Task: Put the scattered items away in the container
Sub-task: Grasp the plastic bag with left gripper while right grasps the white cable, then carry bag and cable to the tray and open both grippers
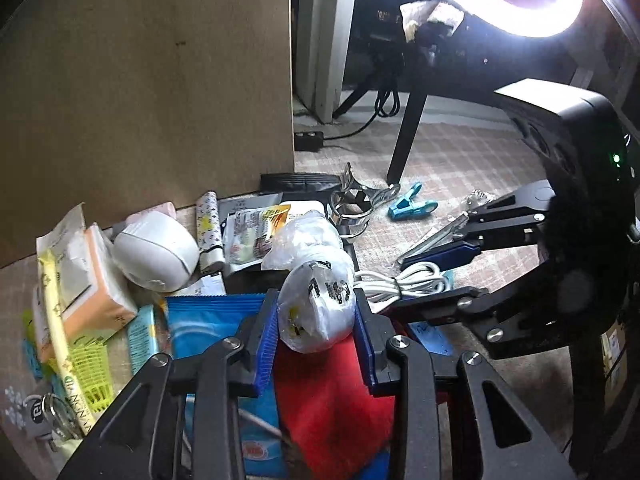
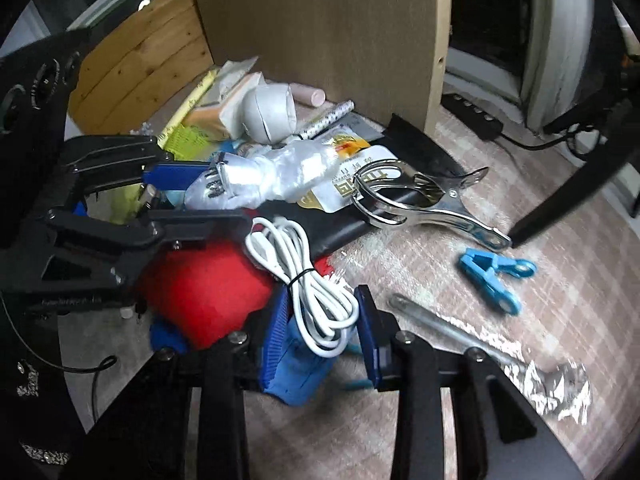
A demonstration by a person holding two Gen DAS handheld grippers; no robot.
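Left wrist view showed the left gripper clenched on a crumpled clear plastic bag with black lettering, above a red cloth. The right gripper stood spread around a coiled white cable, its pads apart from it. A large chrome clamp and a small blue plastic clip lay on the checked mat.

Floor: carpet with a pale pink-and-grey check, worn in places. Far left: a tall plain brown board panel stands upright on the carpet, with a lighter raw edge on its right side. Upper right, a lit ring light glares white. Beneath it, a dark slanted furniture leg. A black power strip lies far behind, with a black cable looped nearby. Far left in the right wrist view: knotty pine boards.
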